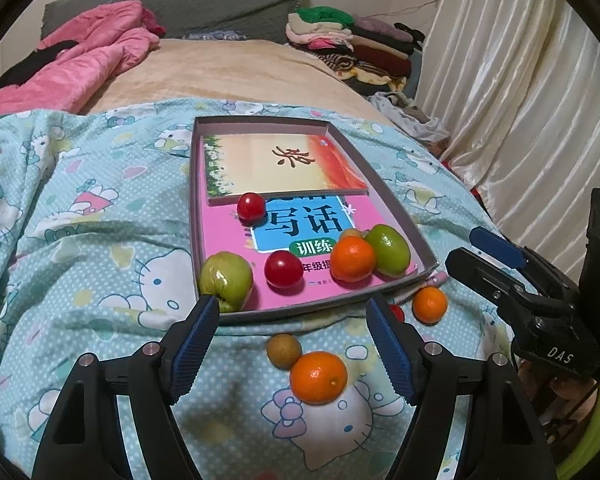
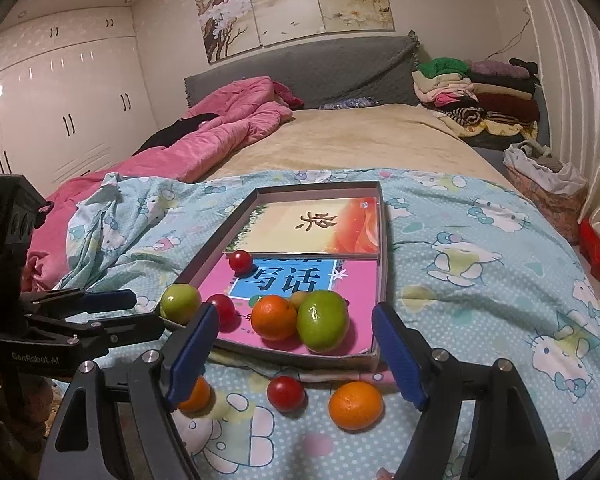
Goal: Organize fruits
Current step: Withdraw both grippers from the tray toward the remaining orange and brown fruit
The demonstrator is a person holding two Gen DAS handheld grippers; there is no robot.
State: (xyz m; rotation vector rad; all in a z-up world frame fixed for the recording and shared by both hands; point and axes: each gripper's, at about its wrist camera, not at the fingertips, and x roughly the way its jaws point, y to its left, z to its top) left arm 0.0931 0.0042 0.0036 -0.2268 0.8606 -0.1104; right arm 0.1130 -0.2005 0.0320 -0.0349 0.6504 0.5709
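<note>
While both your grippers hang wide apart and hold nothing, the fruit sits partly in the tray (image 1: 198, 216) and partly on the sheet (image 1: 100, 248) of the bed; your left gripper (image 1: 292, 344) frames the tray's near edge, and your right gripper (image 2: 296, 352) does the same from the other side.

Left wrist view, inside the tray: a green fruit (image 1: 226, 281) at 7 o'clock, touching the near wall beside your left finger; a red fruit (image 1: 283, 269) just right of it; a second red one (image 1: 251, 207) towards 12 o'clock, against the upper book (image 1: 276, 162); an orange (image 1: 353, 259) at 4 o'clock, touching a second green fruit (image 1: 389, 249); a small tan fruit (image 1: 350, 234) peeps out behind them; all rest on the pink book (image 1: 228, 248).

Outside the tray, on the sheet: an orange (image 1: 318, 377) between your left fingers, touching a brown fruit (image 1: 284, 351) at its 11 o'clock; another orange (image 1: 429, 304) by the tray's near right corner; a red fruit (image 1: 397, 313), mostly hidden behind your right finger.

Right wrist view: that red fruit (image 2: 286, 393) and an orange (image 2: 355, 405) lie between your right gripper's fingers, apart from each other; another orange (image 2: 198, 396) is half hidden by the left finger.
</note>
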